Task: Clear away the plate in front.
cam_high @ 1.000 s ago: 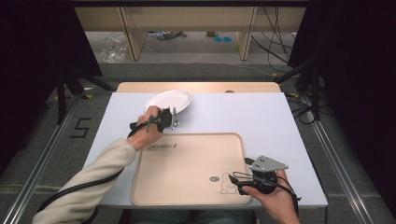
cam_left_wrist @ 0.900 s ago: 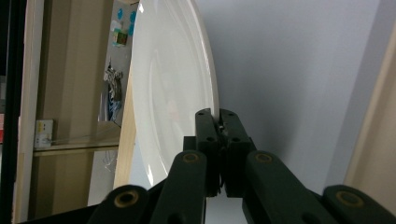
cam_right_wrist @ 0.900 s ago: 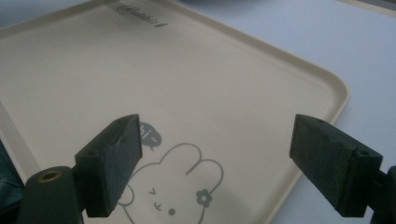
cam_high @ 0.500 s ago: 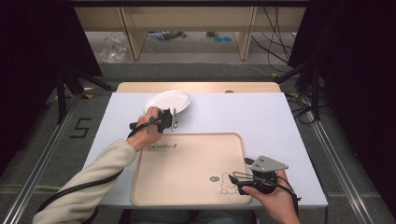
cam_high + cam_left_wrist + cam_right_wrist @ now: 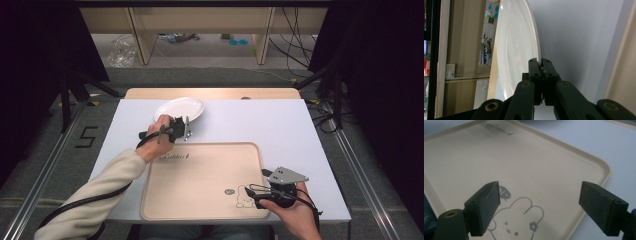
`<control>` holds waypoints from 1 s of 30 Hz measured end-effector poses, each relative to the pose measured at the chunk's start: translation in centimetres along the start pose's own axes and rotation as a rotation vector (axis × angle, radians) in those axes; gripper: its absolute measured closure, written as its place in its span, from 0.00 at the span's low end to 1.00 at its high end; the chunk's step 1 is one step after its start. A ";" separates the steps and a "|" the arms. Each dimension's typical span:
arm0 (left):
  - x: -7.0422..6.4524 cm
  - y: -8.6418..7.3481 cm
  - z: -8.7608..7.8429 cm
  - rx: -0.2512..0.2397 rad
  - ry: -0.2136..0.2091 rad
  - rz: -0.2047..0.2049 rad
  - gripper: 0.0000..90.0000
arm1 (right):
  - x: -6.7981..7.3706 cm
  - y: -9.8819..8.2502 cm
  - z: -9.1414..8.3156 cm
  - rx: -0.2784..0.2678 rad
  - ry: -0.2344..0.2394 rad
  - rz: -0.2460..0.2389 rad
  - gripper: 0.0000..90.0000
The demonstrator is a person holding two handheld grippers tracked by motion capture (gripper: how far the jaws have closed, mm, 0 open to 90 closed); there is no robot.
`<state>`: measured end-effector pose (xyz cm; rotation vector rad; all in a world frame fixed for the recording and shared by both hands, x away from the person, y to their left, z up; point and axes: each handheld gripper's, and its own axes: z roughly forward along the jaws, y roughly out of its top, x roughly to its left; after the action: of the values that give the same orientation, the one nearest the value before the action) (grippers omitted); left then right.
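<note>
No movement since; left gripper (image 5: 541,65) clamped on plate (image 5: 516,47) rim.

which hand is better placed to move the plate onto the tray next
Left. The left gripper is already shut on the rim of the white plate, just beyond the tray. The right gripper hangs open over the tray's near right corner, far from the plate.

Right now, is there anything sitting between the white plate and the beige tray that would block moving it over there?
Nothing visible does. The left gripper is shut on the near rim of the white plate, and bare table lies between it and the beige tray. The right gripper hovers open over the tray's near right corner.
</note>
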<state>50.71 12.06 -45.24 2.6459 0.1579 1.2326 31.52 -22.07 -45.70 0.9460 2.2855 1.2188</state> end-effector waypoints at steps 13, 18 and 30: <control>0.1 0.2 -0.6 -0.009 0.020 0.017 0.98 | 0.0 0.0 0.0 -0.002 -0.001 0.001 0.20; 0.0 0.3 -1.1 -0.015 0.026 0.028 0.98 | 0.0 0.0 0.0 -0.003 -0.002 -0.003 0.20; -0.8 0.8 -2.7 -0.037 0.031 0.051 0.98 | 0.0 0.0 0.0 -0.003 -0.002 -0.002 0.20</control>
<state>48.11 11.57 -43.92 2.6155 0.0715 1.2800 31.53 -22.09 -45.69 0.9437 2.2820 1.2194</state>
